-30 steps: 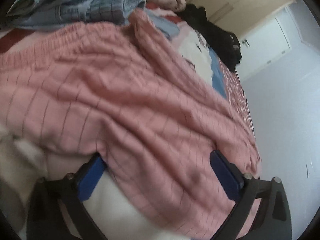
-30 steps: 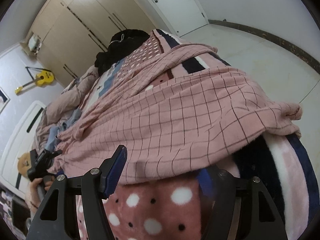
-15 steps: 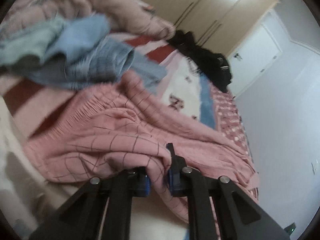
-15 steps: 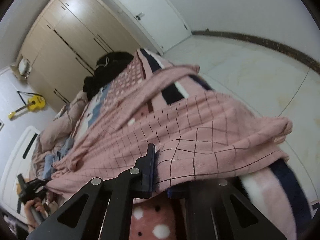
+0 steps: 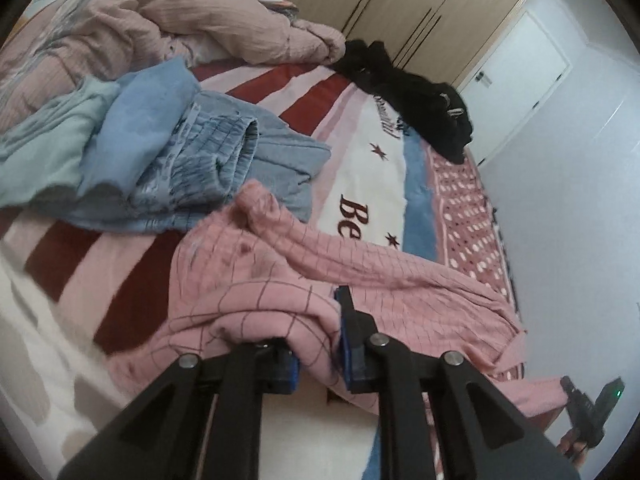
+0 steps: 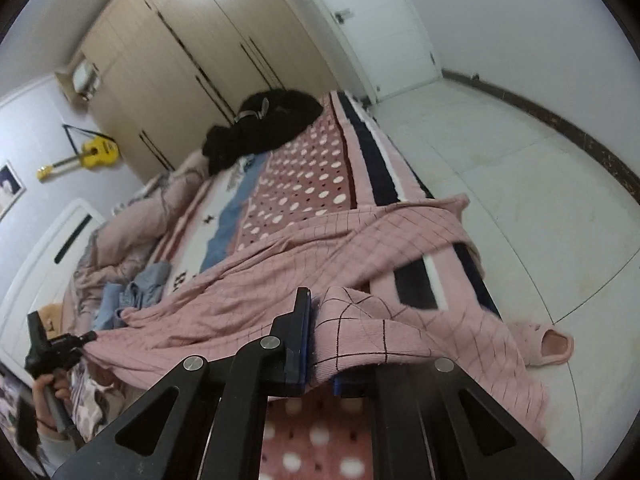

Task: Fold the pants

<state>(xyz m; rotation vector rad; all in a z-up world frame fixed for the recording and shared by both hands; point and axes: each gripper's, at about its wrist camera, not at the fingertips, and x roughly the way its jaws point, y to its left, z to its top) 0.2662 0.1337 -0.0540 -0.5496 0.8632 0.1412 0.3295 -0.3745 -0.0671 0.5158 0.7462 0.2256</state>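
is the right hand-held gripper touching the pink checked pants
Touching. The right wrist view shows the right hand-held gripper shut on a fold of the pink checked pants, with fabric pinched between its blue pads.

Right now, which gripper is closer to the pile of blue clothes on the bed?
Left. The left gripper grips the pink pants just beside the blue clothes. The right gripper holds the pants' other end, far across the bed.

Legible text appears on the bed blanket (image 5: pixel 372 184) only: dark red letters "Be" on its white band, at about 12 o'clock from the left camera's fingers, the remainder covered by pink cloth. Further script near the black garment (image 5: pixel 416 96) is unreadable.
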